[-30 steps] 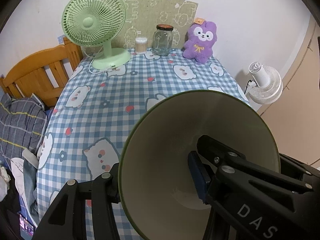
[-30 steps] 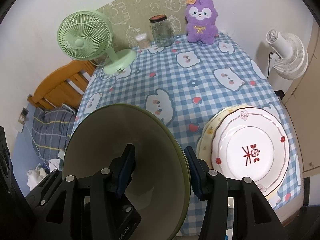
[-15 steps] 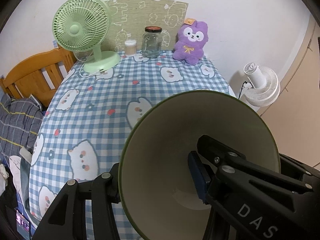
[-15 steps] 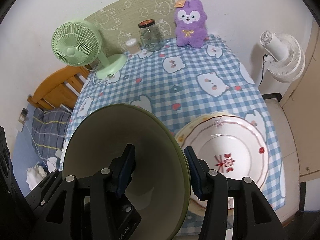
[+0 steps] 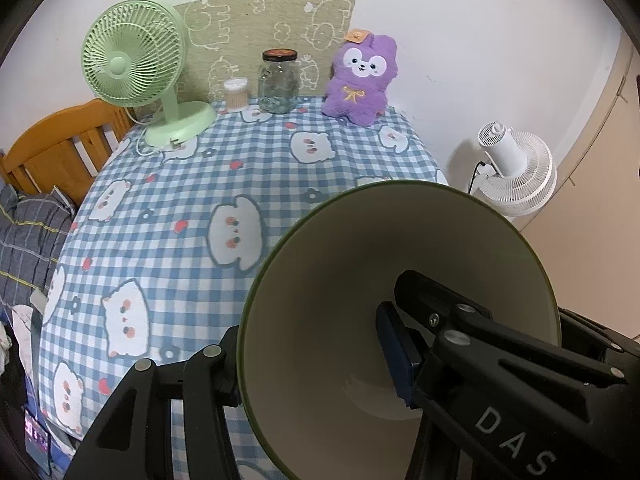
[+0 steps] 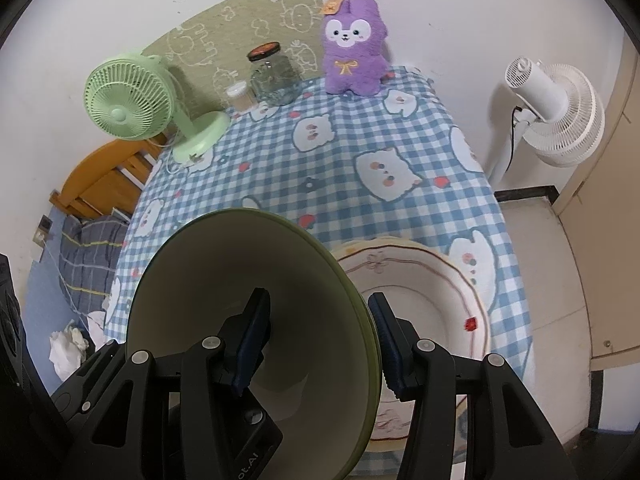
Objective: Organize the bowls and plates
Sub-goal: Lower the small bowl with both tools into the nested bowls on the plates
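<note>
A green bowl (image 5: 348,280) with a cream inside fills the lower right of the left wrist view; my left gripper (image 5: 308,352) is shut on its rim, one finger inside, one outside. In the right wrist view my right gripper (image 6: 320,332) is shut on the rim of a green bowl (image 6: 224,272), which looks like two nested bowls, held above the table's near edge. Just right of it a white floral plate (image 6: 432,300) lies on a larger cream plate on the checked tablecloth (image 6: 320,152).
At the table's far edge stand a green desk fan (image 5: 132,68), a small cotton-swab jar (image 5: 236,94), a glass jar (image 5: 279,80) and a purple plush toy (image 5: 360,80). A white floor fan (image 6: 556,100) stands right of the table; a wooden bed frame (image 5: 52,148) left.
Both held bowls stay fixed in the grippers while the views shift; in the right wrist view the plates have slid left and nearer, partly under the bowl.
</note>
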`<state>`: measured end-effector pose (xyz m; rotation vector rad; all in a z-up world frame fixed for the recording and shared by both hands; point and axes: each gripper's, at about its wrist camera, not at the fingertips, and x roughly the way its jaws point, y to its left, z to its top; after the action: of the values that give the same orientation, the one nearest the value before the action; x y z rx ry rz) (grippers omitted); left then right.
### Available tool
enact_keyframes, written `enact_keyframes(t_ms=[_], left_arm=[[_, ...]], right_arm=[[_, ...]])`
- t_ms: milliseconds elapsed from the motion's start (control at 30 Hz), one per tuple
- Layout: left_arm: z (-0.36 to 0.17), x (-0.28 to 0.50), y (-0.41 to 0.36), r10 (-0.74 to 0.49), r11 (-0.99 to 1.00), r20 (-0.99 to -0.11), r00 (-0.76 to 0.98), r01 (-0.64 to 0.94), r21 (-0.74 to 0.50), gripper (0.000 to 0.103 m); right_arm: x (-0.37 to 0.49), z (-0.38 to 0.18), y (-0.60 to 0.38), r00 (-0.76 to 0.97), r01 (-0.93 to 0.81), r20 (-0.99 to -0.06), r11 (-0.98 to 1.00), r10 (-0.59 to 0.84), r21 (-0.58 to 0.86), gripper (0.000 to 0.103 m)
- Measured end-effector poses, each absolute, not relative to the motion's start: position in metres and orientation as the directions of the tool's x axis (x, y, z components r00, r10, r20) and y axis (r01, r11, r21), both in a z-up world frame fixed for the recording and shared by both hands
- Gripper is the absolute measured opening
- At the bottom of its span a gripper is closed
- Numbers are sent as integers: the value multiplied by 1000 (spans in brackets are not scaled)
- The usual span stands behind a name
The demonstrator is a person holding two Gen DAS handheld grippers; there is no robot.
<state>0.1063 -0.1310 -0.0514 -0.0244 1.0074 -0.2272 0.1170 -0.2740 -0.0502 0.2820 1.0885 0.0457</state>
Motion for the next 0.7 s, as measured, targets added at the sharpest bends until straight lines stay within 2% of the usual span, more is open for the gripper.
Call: enact_keyframes(t_ms=[700], left_arm=[[-91,115,-195,-171,985,-876,451,103,-139,55]], right_arm=[[128,-96,-334,378,59,-903,968,203,242,54]])
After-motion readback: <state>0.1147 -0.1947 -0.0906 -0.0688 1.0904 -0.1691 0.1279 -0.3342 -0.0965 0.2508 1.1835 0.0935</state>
